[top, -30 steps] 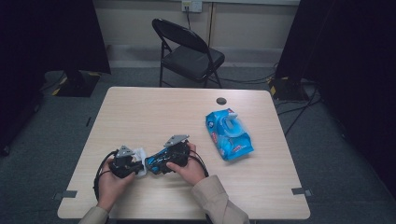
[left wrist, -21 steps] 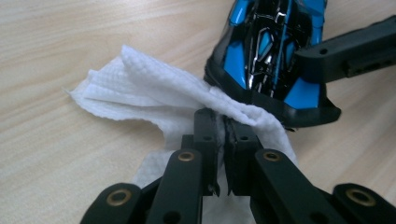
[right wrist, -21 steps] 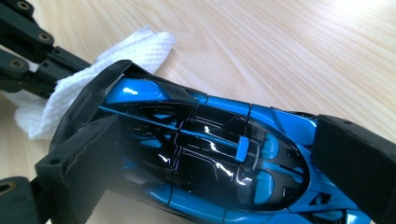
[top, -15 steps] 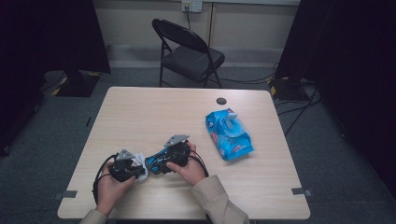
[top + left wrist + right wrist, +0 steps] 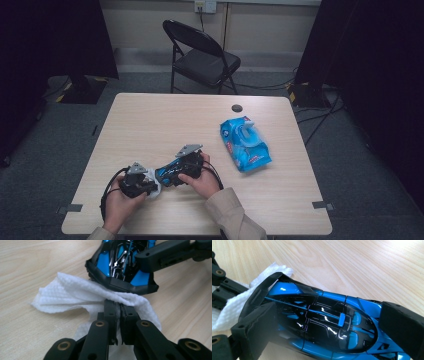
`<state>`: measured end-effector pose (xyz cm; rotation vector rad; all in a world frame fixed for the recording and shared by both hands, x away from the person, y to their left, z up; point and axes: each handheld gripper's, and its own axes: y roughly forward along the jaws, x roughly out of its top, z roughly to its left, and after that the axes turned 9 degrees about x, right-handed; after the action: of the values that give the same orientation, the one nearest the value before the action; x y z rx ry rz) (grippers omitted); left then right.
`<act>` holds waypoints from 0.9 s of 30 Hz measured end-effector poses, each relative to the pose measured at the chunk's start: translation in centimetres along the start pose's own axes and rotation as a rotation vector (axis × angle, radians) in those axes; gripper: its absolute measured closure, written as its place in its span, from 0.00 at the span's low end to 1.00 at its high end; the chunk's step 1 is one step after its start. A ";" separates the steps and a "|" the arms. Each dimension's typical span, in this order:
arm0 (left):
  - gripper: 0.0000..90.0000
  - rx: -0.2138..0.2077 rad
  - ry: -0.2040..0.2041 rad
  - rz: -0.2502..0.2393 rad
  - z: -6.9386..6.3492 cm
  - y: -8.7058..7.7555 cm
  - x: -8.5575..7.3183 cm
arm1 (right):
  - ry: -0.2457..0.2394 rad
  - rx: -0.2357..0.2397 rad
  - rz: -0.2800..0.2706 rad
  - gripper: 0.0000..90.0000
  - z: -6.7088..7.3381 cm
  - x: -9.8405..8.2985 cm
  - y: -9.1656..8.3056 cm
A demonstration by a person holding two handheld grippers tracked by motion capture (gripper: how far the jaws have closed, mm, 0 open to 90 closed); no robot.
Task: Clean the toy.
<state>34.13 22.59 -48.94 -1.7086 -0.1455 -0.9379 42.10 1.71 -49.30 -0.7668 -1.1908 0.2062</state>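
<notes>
Left gripper view has the left gripper (image 5: pixel 119 312) nearest, its jaws pinched tight on a folded white wipe (image 5: pixel 75 293), with the cloth bunched just ahead of the tips and pressed against the black rear edge of a blue toy car (image 5: pixel 122 267). That grip probably lets the person rub the car's tail with the wipe. Beyond the wipe, the right gripper (image 5: pixel 324 330) clamps the car across its body, one pad on each side, seemingly to steady it just above the table (image 5: pixel 150 125) for cleaning. From the high view, both grippers meet near the person's edge. Farther off to the right gripper's side lies a blue pack of wipes (image 5: pixel 245 145), well apart, likely the cloth's source.
</notes>
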 end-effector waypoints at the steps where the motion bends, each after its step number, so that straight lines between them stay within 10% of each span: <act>1: 0.95 -0.002 0.008 0.001 -0.2 0.0 0.0 | 0.000 0.000 0.000 0.02 0.0 0.0 0.0; 27: 0.94 -0.177 0.069 -0.036 -4.9 0.3 1.5 | 0.002 0.001 -0.010 0.02 0.0 -0.1 0.0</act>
<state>32.76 17.74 -47.92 -1.8376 -0.0485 -1.0614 42.05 1.69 -49.38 -0.7604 -1.1922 0.1978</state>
